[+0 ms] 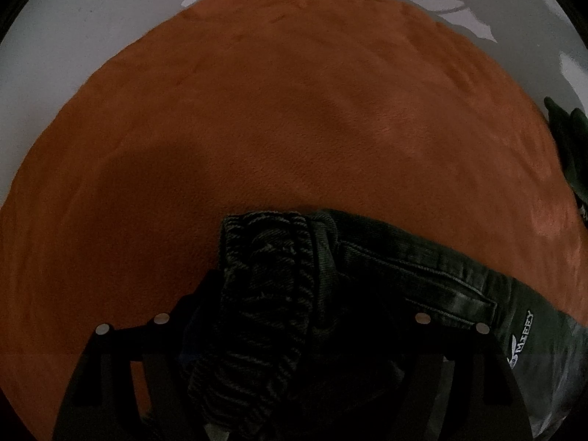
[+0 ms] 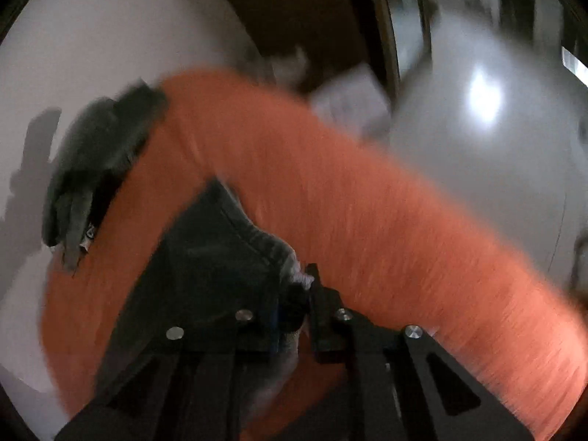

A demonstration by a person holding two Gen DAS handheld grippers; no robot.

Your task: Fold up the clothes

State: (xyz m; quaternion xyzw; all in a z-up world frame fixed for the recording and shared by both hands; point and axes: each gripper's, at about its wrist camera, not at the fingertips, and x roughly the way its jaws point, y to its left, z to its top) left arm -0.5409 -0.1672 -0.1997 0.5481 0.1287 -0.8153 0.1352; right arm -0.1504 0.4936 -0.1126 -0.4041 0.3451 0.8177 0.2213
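I'm seeing dark denim on the jeans [image 1: 422,268], coarse twill weave, ribbed at the bunched waistband, with stitched white lettering. Under them the orange blanket [image 1: 294,110] looks plush and matt, softly napped. My left gripper [image 1: 290,316] is matt black plastic with shiny metal screw heads; the floor [image 1: 92,18] reads smooth, pale.

An orange blanket [image 1: 294,110] with a soft, plush nap covers most of the surface and fills both views. Pale grey floor [image 1: 92,18] shows beyond its curved edge. In the right wrist view, heavily blurred, a bright light glare [image 2: 483,99] sits on the floor, and dark brown woodwork [image 2: 294,7] stands behind.
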